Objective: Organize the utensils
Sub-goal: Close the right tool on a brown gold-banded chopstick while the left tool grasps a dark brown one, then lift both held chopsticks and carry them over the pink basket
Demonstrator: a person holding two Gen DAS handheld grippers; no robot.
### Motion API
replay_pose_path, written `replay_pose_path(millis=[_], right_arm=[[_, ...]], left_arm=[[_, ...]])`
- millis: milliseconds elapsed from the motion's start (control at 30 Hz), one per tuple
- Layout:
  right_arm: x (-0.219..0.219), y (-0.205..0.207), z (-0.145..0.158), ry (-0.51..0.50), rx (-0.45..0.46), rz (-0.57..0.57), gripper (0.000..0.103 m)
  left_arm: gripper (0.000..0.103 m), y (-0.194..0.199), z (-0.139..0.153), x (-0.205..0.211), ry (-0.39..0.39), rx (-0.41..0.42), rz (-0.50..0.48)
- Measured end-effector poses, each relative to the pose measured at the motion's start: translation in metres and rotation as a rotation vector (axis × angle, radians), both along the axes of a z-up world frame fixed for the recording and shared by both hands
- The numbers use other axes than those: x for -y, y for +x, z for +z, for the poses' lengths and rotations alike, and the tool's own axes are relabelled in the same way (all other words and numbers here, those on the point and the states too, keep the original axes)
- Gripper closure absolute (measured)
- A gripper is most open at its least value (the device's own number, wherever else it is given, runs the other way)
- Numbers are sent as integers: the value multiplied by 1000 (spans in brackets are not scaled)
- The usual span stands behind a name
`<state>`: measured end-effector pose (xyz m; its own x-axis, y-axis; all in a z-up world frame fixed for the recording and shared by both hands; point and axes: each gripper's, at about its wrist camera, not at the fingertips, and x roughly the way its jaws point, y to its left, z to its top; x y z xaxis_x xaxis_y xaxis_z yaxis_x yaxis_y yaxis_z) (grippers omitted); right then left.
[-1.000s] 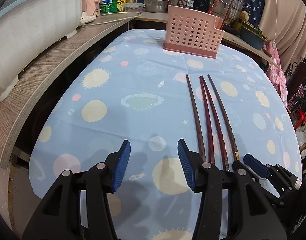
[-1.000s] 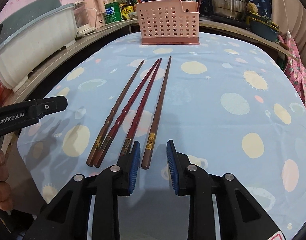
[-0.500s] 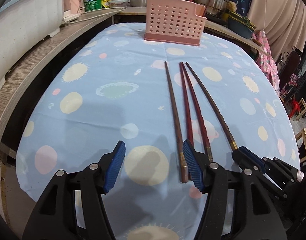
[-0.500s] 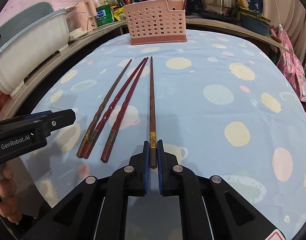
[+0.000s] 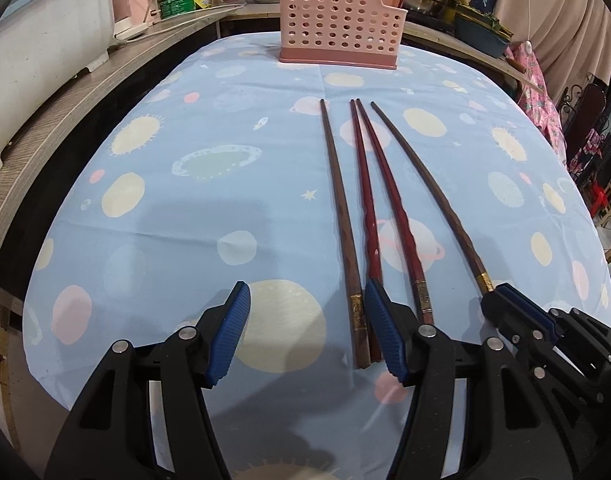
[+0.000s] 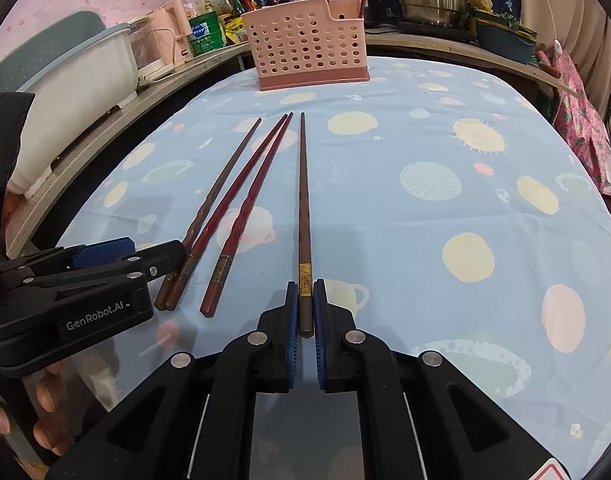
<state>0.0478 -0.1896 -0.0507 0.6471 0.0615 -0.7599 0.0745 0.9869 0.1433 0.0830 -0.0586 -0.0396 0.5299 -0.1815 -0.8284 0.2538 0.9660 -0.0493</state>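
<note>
Because the right gripper (image 6: 305, 312) pinches only the thick end of the brown chopstick (image 6: 304, 208), low in the frame, it could swing or slip when lifted. Left gripper (image 5: 305, 332) hangs wide open, empty, beside three other chopsticks (image 5: 369, 216). Farther up stands the pink basket (image 6: 305, 52).

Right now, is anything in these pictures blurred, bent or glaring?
Left wrist view: sharp, fisheye bows the grey wooden counter edge; soft gripper shadows on the blue planet-print tablecloth. Right wrist view: sharp, no strong glare, dark corners.
</note>
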Motion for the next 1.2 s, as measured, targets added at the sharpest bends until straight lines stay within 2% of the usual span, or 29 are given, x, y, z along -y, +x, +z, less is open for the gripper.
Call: replay_pose_path(millis=[267,333,433,500,600,900,1200], right_arm=[[0,-1,0,3,2,-1,96],[1,0,0,-1,0,1,96],[0,0,0,-3,-1,0,96],[1,0,0,-2,-1,0,96],[1,0,0,-2,0,0,96],[3,1,5,-4,-3,-6,96],[21,7,42,28,64,-43,96]], left_arm=[[48,-2,-5,-1,31,14,4],[51,-3,-5,-1,30,20,3],[64,-4,-4,-1,29,28,-2],[81,-4,-3,-2,23,26,-7],[94,-2,-2,-4,13,16,-11],[96,4,4,-12,-27,-16,-2],[96,17,40,-29,-76,32,34]])
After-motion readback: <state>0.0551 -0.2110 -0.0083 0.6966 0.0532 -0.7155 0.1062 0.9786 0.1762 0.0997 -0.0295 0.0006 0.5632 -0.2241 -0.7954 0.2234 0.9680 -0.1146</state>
